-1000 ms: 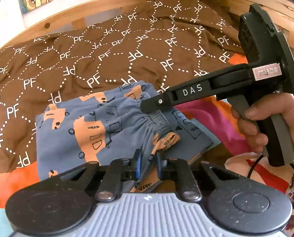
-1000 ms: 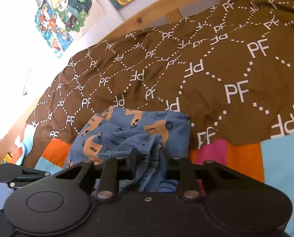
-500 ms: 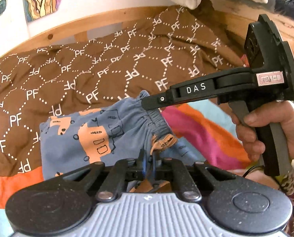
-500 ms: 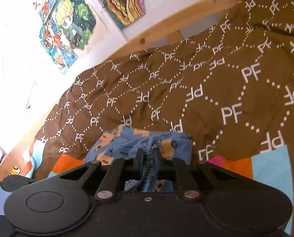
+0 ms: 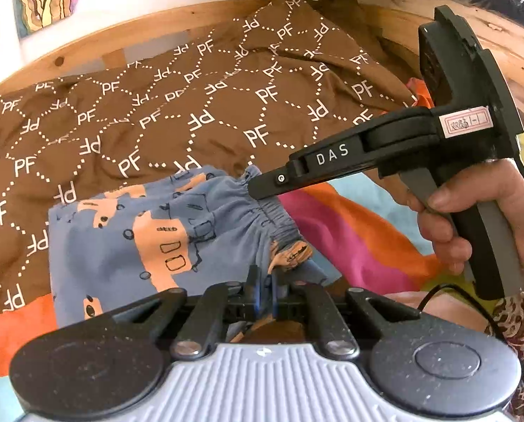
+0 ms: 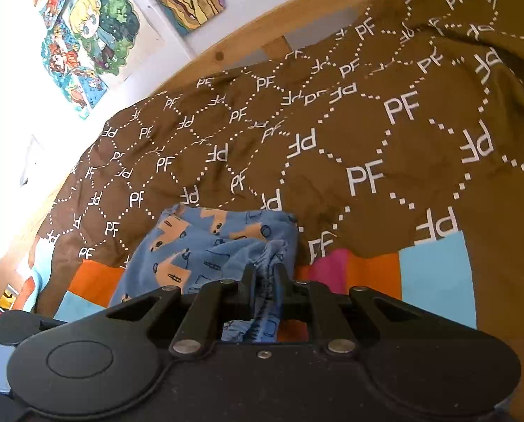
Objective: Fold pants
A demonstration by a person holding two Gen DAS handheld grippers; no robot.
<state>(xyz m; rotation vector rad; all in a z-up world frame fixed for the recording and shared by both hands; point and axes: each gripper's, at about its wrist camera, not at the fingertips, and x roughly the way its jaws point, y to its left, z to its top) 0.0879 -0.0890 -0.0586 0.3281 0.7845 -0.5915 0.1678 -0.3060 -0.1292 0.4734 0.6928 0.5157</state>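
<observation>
The bed carries a brown PF-print blanket (image 5: 198, 112) over a colour-block sheet (image 5: 349, 232). The blue pants (image 5: 114, 246) lie at the blanket's near edge, across both. My right tongs (image 6: 263, 274) are clamped on the gathered waistband. My left tongs (image 5: 263, 281) are clamped on the pants' near edge.

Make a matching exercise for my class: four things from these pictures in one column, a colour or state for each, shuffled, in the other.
Things:
1. pants
2. blanket
3. left tongs
4. bed frame

Colour or state:
A. bare wood
B. brown with white PF letters
C. shut on the waistband
D. blue with orange patches

Pairs: 1-D, 2-B, 3-C, 4-A
</observation>
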